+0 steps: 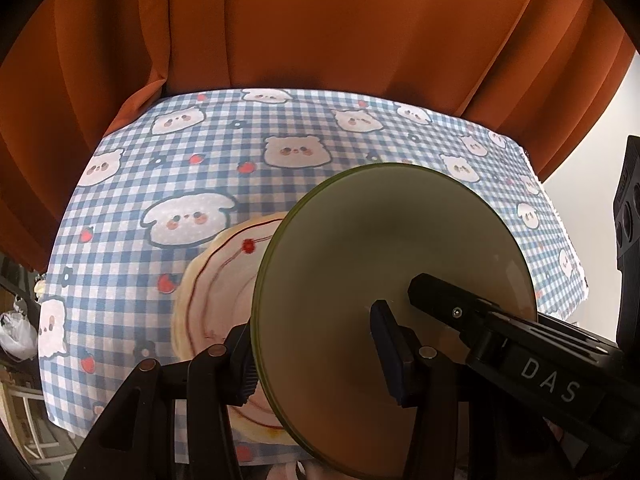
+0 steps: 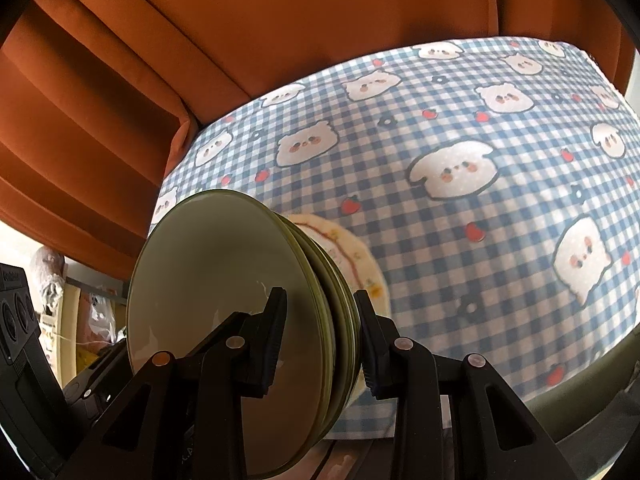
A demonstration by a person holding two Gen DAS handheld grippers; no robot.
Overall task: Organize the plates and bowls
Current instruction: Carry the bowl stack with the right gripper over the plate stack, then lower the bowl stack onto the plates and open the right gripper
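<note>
Both my claws, left claw [image 1: 316, 354] and right claw [image 2: 320, 336], pinch the rim of the stacked green bowls [image 2: 224, 304], held up over the pink plate [image 1: 224, 280]. Next I think I lower them gently onto it.

You are looking at a stack of olive-green bowls [image 2: 224, 300], nested and raised off the cloth, tilted so the pale glossy interior faces sideways; several dark green rims show along its edge. Beneath and behind it lies a cream plate [image 1: 216, 280] with red line decoration, flat and partly hidden.
</note>
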